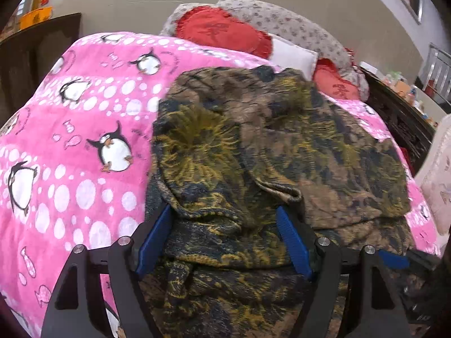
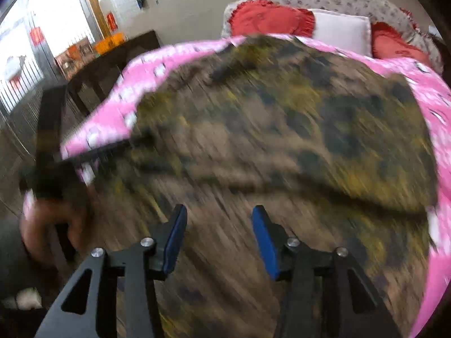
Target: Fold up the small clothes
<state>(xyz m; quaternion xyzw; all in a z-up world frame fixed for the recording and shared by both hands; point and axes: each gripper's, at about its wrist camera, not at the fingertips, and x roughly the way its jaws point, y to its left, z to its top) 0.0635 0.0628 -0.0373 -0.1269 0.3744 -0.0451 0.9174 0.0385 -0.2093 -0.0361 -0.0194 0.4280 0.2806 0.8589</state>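
Left wrist view: The left gripper [image 1: 225, 239] sits low at the near edge of a patterned brown-and-yellow garment [image 1: 270, 146] that lies on a pink penguin-print blanket [image 1: 84, 129] covering a bed. Its jaws stand apart, with a bunched fold of the garment between the blue pads [image 1: 153, 242]; whether the pads press on the cloth cannot be told from this view. The garment is spread over the right half of the blanket, with a doubled layer and a loose hem visible near the jaws. At the far end of the bed lie red heart-shaped cushions [image 1: 222, 31], a white pillow [image 1: 293, 53] and a floral quilt [image 1: 284, 22].

Right wrist view: The picture is heavily motion-blurred. The right gripper [image 2: 218, 239] hovers above the same garment [image 2: 282, 129], its jaws parted with nothing between them; the cloth lies beneath, not in the grip. The other gripper's black frame [image 2: 50, 140] and the person's hand [image 2: 48, 233] on it appear at the left edge, at the garment's near-left border. The pink blanket [image 2: 431, 95] shows around the garment on the left, far and right sides.

Assessment: The garment appears partly folded, at least one layer turned over at the near edge. It is not yet a compact, squared bundle. Further folds and smoothing look outstanding.
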